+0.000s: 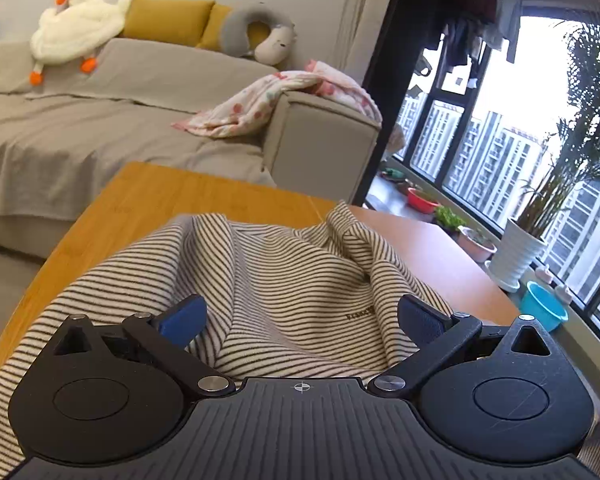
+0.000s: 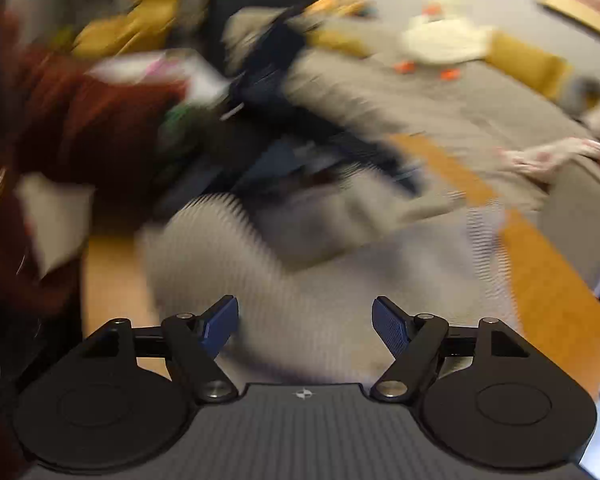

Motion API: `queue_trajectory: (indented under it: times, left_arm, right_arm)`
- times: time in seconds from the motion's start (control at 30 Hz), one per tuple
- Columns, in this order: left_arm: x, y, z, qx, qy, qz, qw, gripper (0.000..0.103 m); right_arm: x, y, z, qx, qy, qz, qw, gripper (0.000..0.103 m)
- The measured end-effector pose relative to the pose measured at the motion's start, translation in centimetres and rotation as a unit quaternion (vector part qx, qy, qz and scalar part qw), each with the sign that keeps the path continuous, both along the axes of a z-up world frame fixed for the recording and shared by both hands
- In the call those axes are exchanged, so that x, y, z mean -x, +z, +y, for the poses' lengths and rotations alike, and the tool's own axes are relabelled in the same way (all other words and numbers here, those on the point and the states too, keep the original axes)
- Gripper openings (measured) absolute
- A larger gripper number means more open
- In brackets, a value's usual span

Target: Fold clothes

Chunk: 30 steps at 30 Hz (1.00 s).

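A cream and dark striped garment (image 1: 292, 280) lies crumpled on the wooden table (image 1: 148, 200), with a raised fold at the back right. My left gripper (image 1: 300, 318) is open just above it, its blue pads (image 1: 184, 318) on either side of a central ridge of fabric, holding nothing. In the right wrist view the picture is strongly blurred by motion. The striped garment (image 2: 320, 280) shows there on the table (image 2: 548, 292). My right gripper (image 2: 305, 322) is open over it and holds nothing. The other gripper shows as a dark blurred shape (image 2: 300, 128) beyond.
A grey sofa (image 1: 100, 120) stands behind the table with a white goose toy (image 1: 76, 20), yellow cushions (image 1: 168, 20) and a pink patterned blanket (image 1: 280, 100). Right is a window with potted plants (image 1: 516, 256) and a blue basin (image 1: 542, 306). Dark red cloth (image 2: 60, 128) fills the right wrist view's left.
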State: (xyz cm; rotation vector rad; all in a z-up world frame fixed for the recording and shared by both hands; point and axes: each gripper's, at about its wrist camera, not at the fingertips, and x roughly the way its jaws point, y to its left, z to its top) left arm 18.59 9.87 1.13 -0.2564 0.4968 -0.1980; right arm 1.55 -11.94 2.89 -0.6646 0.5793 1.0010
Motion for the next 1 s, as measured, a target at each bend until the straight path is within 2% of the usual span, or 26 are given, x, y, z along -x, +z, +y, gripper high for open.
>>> queue_trajectory:
  times: [0.03, 0.1, 0.17, 0.2, 0.23, 0.33, 0.4, 0.47, 0.53, 0.6, 0.67, 0.77, 0.83, 0.9, 1.0]
  left_arm:
    - [-0.2, 0.0, 0.1, 0.004, 0.004, 0.001, 1.0, 0.103]
    - [-0.4, 0.1, 0.3, 0.015, 0.01, 0.004, 0.9998, 0.103]
    - [-0.4, 0.4, 1.0, 0.036, 0.013, 0.009, 0.9992, 0.103]
    - [-0.6, 0.6, 1.4, 0.046, 0.016, 0.012, 0.9987, 0.103]
    - [-0.7, 0.8, 1.9, 0.055, 0.02, 0.015, 0.9982, 0.103]
    - [-1.2, 1.9, 3.4, 0.075, 0.032, 0.019, 0.9965, 0.103]
    - [-1.5, 2.8, 4.2, 0.083, 0.034, 0.017, 0.9959, 0.103]
    - [-1.9, 3.5, 4.4, 0.073, 0.031, 0.012, 0.9968, 0.103]
    - [-2.6, 4.1, 4.0, 0.048, 0.021, 0.005, 0.9986, 0.103]
    - [-3.6, 4.3, 3.2, 0.011, 0.01, 0.003, 0.9999, 0.103]
    - [-4.9, 4.1, 2.2, -0.027, -0.003, 0.01, 0.9996, 0.103]
    - [-7.3, 3.4, 0.4, -0.076, -0.039, 0.048, 0.9951, 0.103]
    - [-8.7, 2.7, -0.4, -0.133, -0.046, 0.054, 0.9886, 0.103]
    - [-9.9, 2.0, -1.1, -0.195, -0.046, 0.054, 0.9783, 0.103]
    - [-11.8, 1.0, -2.1, -0.286, -0.046, 0.053, 0.9557, 0.103]
  right_arm:
    - [0.4, -0.8, 0.3, 0.019, 0.005, -0.015, 1.0, 0.074]
    - [0.0, -1.1, 0.8, 0.001, -0.017, -0.022, 1.0, 0.07]
    - [-0.6, -1.5, 1.3, -0.019, -0.04, -0.027, 0.999, 0.038]
    - [-0.8, -1.6, 1.6, -0.03, -0.052, -0.03, 0.998, 0.036]
    - [-1.1, -1.5, 1.8, -0.046, -0.064, -0.037, 0.996, 0.028]
    - [-4.0, 0.4, 1.0, -0.092, -0.115, -0.038, 0.988, 0.017]
    - [-7.2, 2.7, -1.0, -0.127, -0.182, -0.059, 0.973, 0.013]
    - [-11.1, 5.5, -4.5, -0.171, -0.269, -0.087, 0.944, 0.013]
    - [-14.9, 8.1, -9.4, -0.232, -0.363, -0.096, 0.897, 0.013]
    - [-17.4, 9.2, -13.7, -0.274, -0.433, -0.098, 0.853, 0.013]
    - [-18.8, 8.7, -16.2, -0.275, -0.479, -0.104, 0.827, 0.012]
    - [-20.0, 6.5, -17.6, -0.251, -0.518, -0.092, 0.812, 0.012]
    - [-20.6, 5.3, -17.9, -0.238, -0.531, -0.085, 0.808, 0.012]
    - [-21.1, 4.7, -18.1, -0.233, -0.537, -0.083, 0.807, 0.012]
    - [-21.9, 3.7, -18.4, -0.224, -0.545, -0.08, 0.804, 0.012]
